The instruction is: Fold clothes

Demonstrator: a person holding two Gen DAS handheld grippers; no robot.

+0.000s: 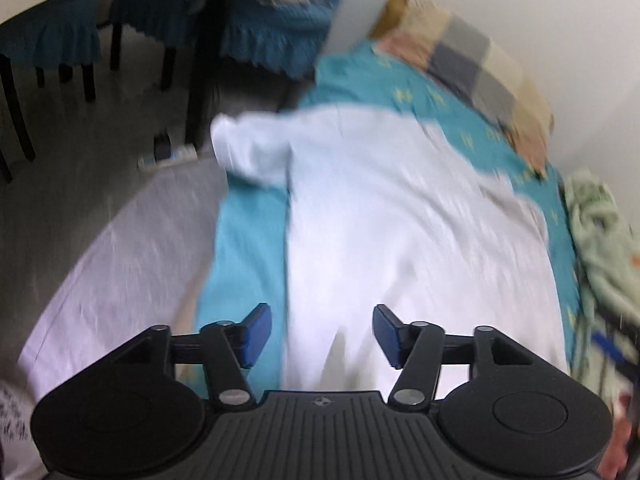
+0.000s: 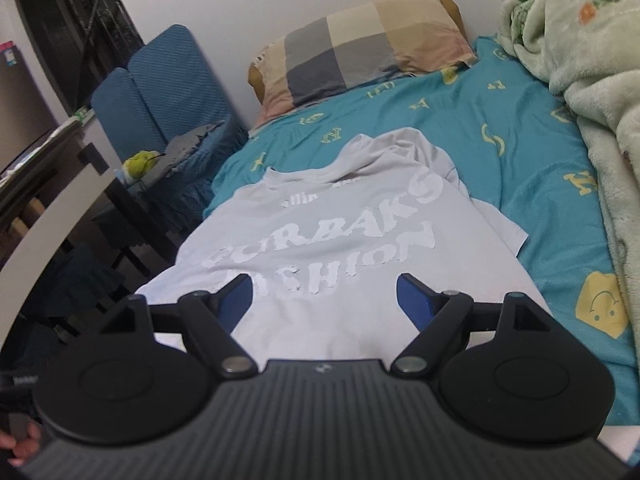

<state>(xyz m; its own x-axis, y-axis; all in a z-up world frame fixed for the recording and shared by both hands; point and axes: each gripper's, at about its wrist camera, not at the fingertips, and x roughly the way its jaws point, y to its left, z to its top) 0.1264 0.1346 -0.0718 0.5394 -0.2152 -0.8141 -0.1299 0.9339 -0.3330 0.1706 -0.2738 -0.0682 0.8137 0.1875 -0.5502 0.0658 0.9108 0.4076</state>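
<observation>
A pale grey T-shirt (image 2: 320, 248) with large white lettering lies spread on the teal bed sheet (image 2: 500, 152), its neck toward the pillow. In the blurred left wrist view the same shirt (image 1: 400, 232) looks white, with one sleeve (image 1: 248, 148) bunched at its far left corner. My left gripper (image 1: 322, 334) hovers above the shirt's near edge, jaws apart, nothing between the blue pads. My right gripper (image 2: 324, 300) stands open over the shirt's lower part, also holding nothing.
A checked pillow (image 2: 360, 48) lies at the head of the bed. A pale green fleece blanket (image 2: 592, 80) is heaped along the right side. Blue-covered chairs (image 2: 168, 92) and a dark desk (image 2: 52, 184) stand left of the bed, over a grey floor (image 1: 80, 160).
</observation>
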